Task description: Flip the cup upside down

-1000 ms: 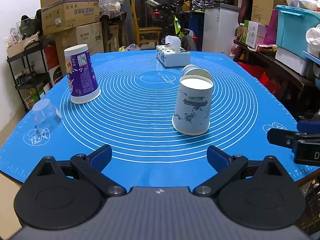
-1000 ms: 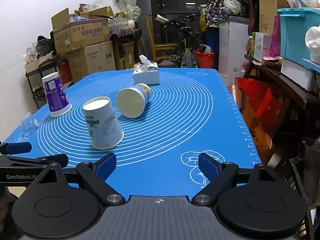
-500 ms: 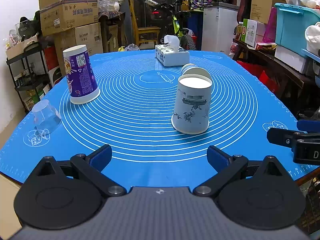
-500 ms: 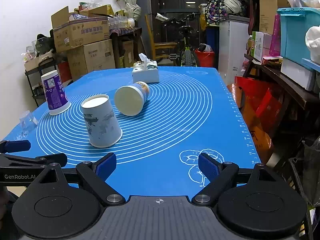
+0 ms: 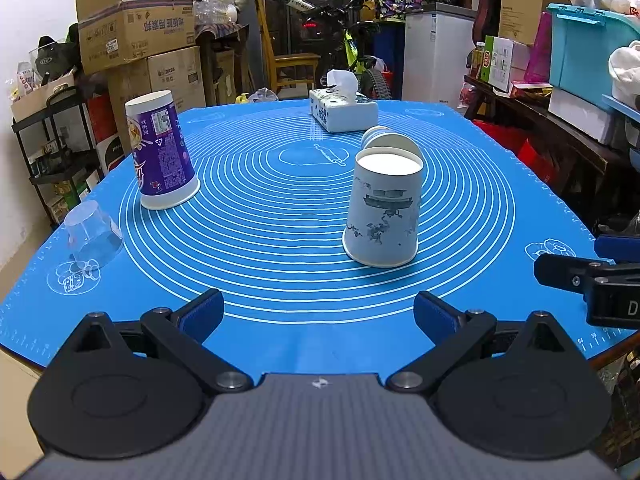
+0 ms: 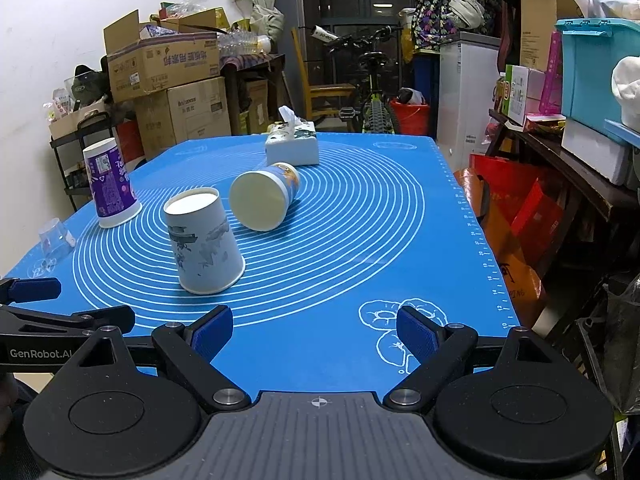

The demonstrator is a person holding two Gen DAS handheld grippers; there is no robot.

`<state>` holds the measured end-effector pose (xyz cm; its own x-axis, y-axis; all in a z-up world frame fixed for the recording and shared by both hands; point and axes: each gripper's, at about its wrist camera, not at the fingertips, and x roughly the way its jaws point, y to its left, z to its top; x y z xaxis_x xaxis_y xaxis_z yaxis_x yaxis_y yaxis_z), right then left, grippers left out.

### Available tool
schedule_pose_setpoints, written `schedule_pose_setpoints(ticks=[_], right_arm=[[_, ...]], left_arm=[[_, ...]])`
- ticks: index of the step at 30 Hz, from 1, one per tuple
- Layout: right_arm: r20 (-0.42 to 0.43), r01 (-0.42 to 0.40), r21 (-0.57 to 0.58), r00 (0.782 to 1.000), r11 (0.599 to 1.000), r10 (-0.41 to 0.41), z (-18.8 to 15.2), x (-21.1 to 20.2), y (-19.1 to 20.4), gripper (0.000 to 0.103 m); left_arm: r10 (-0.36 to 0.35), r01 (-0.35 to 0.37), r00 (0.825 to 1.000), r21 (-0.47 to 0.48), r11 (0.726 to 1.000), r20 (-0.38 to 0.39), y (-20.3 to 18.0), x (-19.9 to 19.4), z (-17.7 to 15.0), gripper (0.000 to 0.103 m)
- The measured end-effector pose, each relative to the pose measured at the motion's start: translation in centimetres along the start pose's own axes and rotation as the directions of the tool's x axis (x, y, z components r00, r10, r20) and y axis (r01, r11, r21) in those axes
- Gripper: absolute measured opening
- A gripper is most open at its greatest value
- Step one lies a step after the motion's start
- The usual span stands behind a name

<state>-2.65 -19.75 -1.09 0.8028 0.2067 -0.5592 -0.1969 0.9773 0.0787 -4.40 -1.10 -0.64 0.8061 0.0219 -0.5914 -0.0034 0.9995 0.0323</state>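
Observation:
A white paper cup with a grey ink print (image 5: 383,210) (image 6: 204,240) stands upside down on the blue mat (image 5: 280,200). Behind it a cup with an orange print (image 6: 264,196) lies on its side, base toward me; in the left wrist view only its rim (image 5: 390,142) shows. A purple cup (image 5: 160,152) (image 6: 110,182) stands upside down at the left. A clear plastic cup (image 5: 93,234) (image 6: 56,236) sits inverted at the mat's left edge. My left gripper (image 5: 318,316) and right gripper (image 6: 314,330) are open and empty near the front edge.
A tissue box (image 5: 343,110) (image 6: 294,146) stands at the far end of the mat. Stacked cardboard boxes (image 5: 140,40) and a shelf are to the left, a bicycle (image 6: 372,92) behind, storage bins and a bench (image 6: 580,120) to the right.
Both cameras have drifted slightly, the right one a little rightward. The cups have not moved and both grippers stay open.

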Motion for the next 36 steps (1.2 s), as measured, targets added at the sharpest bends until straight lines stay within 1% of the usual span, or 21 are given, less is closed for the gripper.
schedule_pose_setpoints(ticks=[36], right_arm=[[-0.009, -0.003, -0.013, 1.0, 1.0, 0.003, -0.44, 0.07, -0.07, 0.09]], left_arm=[[-0.004, 0.004, 1.0, 0.005, 1.0, -0.012, -0.01, 0.17, -0.03, 0.1]])
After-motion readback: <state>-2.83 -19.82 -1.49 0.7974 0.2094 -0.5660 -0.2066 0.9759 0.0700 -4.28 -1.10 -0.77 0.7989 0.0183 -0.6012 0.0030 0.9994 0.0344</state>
